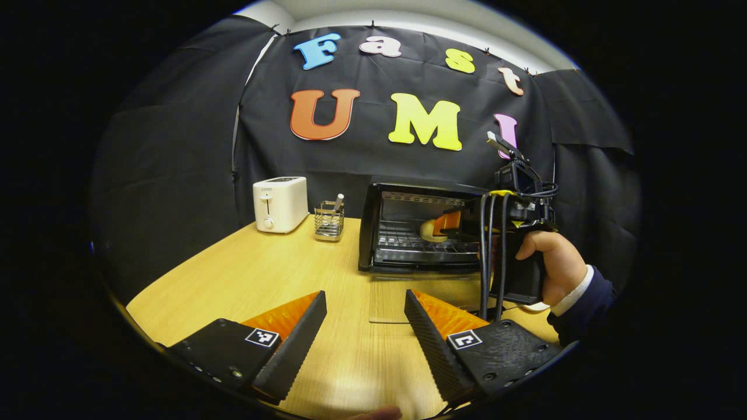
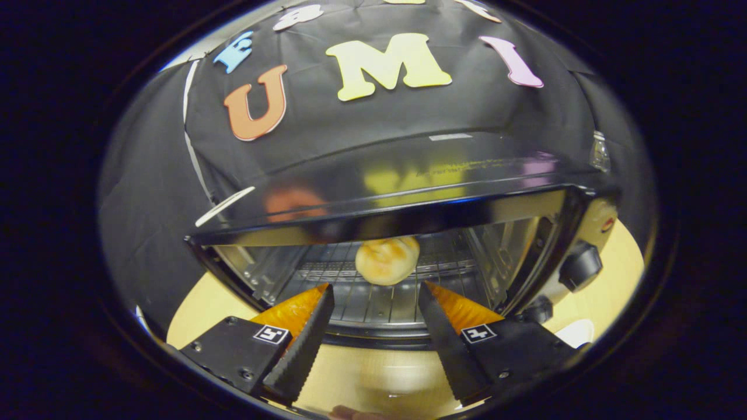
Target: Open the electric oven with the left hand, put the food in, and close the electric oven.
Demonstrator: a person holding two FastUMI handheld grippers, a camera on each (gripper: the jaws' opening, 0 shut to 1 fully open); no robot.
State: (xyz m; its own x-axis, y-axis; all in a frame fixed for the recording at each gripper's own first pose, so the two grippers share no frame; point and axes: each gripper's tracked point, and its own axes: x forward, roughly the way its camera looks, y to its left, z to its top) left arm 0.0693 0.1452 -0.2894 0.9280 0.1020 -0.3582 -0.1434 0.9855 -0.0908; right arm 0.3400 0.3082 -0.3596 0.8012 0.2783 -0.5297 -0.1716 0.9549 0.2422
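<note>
Left gripper view, left to right: white toaster (image 1: 280, 204); wire holder (image 1: 329, 221) with utensil; black electric oven (image 1: 408, 227), door down, on the wooden table (image 1: 245, 274).

Left gripper (image 1: 365, 326): jaws wide, empty.

Right gripper (image 2: 373, 318): spread at the oven mouth, gripping nothing; bread roll (image 2: 387, 259) lies on the oven rack (image 2: 373, 303) beyond its tips.

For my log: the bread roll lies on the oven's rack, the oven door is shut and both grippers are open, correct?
Not quite: the oven door is open, as the right gripper view shows. The bread roll does lie on the rack, and the left gripper and right gripper are open.
</note>
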